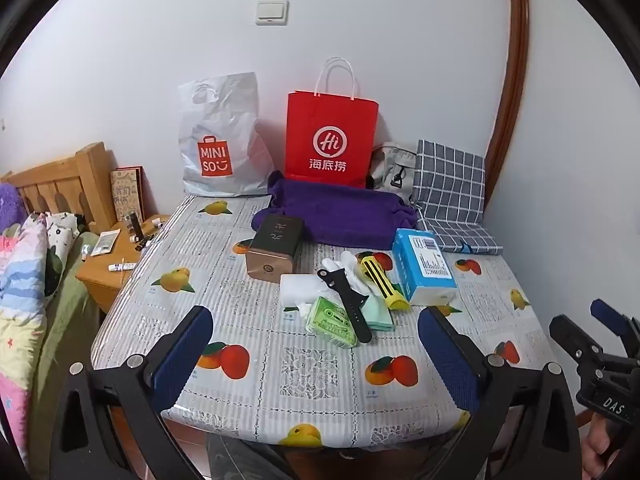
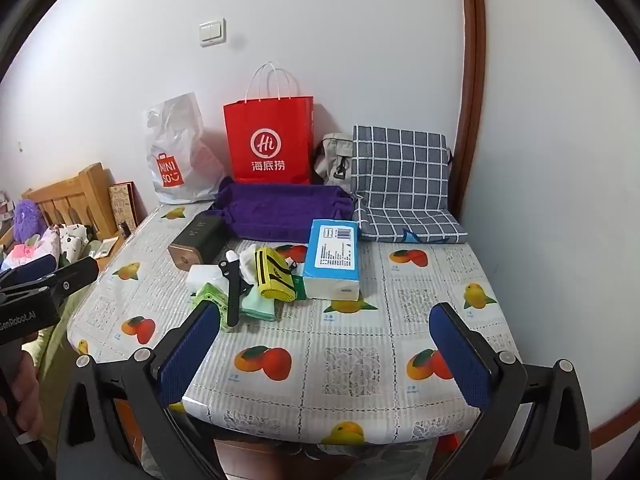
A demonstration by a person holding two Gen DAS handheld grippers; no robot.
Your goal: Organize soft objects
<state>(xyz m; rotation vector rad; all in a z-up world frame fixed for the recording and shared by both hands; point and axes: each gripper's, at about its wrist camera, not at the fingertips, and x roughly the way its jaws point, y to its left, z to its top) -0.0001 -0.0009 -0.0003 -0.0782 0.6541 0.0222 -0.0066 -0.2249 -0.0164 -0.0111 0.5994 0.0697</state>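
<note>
Pale-green folded cloth (image 1: 378,314), mid-table under the black watch strap (image 1: 347,300), looked light and limp, best pinched at its free edge, while left gripper (image 1: 316,356) and right gripper (image 2: 334,354) hovered spread and empty.

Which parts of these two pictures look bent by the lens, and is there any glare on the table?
Left wrist view: the brown door frame curves strongly and the corners are black. Right wrist view: the same frame bows, and the table's plastic-covered near edge shows soft sheen, without harsh glare. Both are sharp.
</note>
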